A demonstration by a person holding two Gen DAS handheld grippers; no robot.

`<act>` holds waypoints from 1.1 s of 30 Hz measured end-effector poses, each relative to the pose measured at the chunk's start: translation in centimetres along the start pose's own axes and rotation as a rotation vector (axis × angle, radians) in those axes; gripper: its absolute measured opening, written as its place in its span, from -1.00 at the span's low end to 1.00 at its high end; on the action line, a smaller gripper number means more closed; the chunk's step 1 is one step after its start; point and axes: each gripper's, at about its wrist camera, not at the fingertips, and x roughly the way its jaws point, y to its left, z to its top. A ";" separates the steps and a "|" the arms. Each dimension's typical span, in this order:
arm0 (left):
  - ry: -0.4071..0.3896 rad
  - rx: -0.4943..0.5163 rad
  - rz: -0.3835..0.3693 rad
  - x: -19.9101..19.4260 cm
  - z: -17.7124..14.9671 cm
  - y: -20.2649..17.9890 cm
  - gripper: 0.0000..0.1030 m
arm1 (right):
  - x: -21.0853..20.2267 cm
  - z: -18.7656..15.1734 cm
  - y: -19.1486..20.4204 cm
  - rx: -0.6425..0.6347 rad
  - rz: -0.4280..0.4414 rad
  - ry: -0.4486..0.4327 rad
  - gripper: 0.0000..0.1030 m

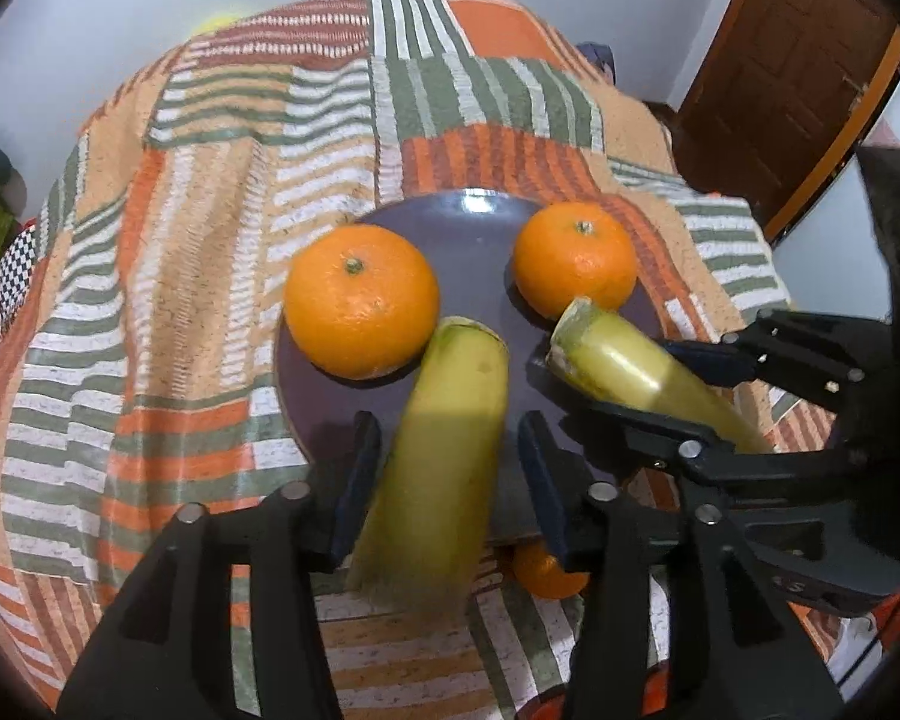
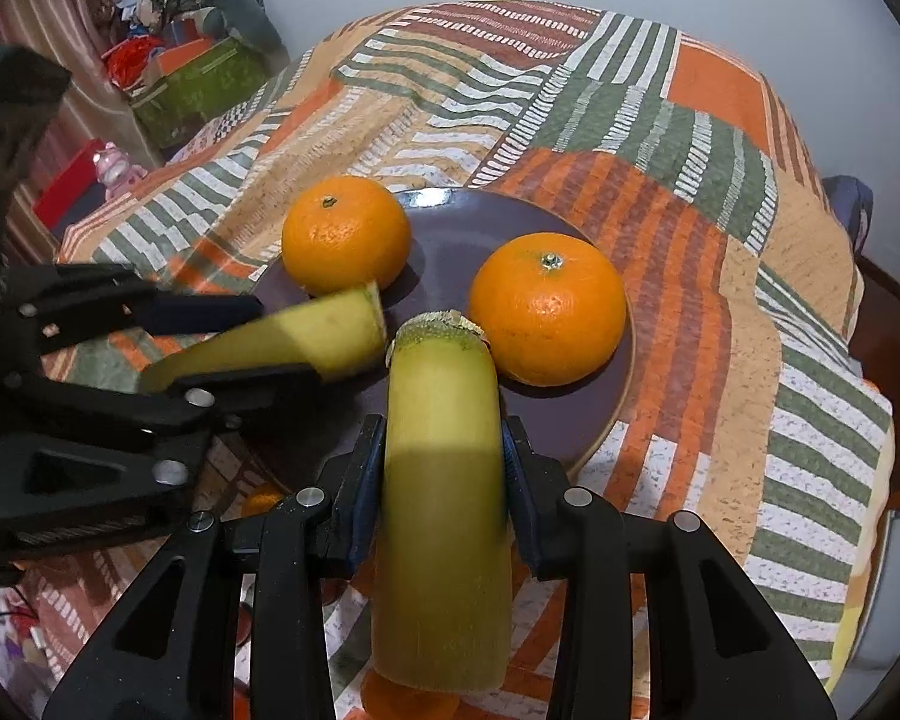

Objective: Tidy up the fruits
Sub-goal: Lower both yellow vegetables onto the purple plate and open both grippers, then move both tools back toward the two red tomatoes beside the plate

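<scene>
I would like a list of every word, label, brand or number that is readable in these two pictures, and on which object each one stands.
"4S" or similar: faint embossed marks on the black body of the right gripper, in the left wrist view; too blurred to read with certainty.
Bananas, oranges, purple plate, patterned blanket: no text visible.
Boxes and clutter on the floor in the right wrist view: any print is too small and blurred to read.

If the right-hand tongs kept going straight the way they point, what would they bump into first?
Probably the plate: the right tongs tilt down at it, and the banana they hold would land first, just beside an orange. Depth is hard to judge.
</scene>
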 end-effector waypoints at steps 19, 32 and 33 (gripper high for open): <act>-0.038 0.017 0.028 -4.3 -6.2 2.0 0.01 | -6.5 -5.0 -0.6 -0.020 -0.060 -0.117 -0.30; -0.029 -0.045 0.068 -3.0 -5.1 3.0 0.00 | -4.1 -4.5 -0.2 0.022 -0.010 -0.084 -0.31; -0.028 -0.033 0.066 -2.9 -5.0 2.7 0.00 | -4.0 -4.6 0.2 0.013 -0.005 -0.081 -0.31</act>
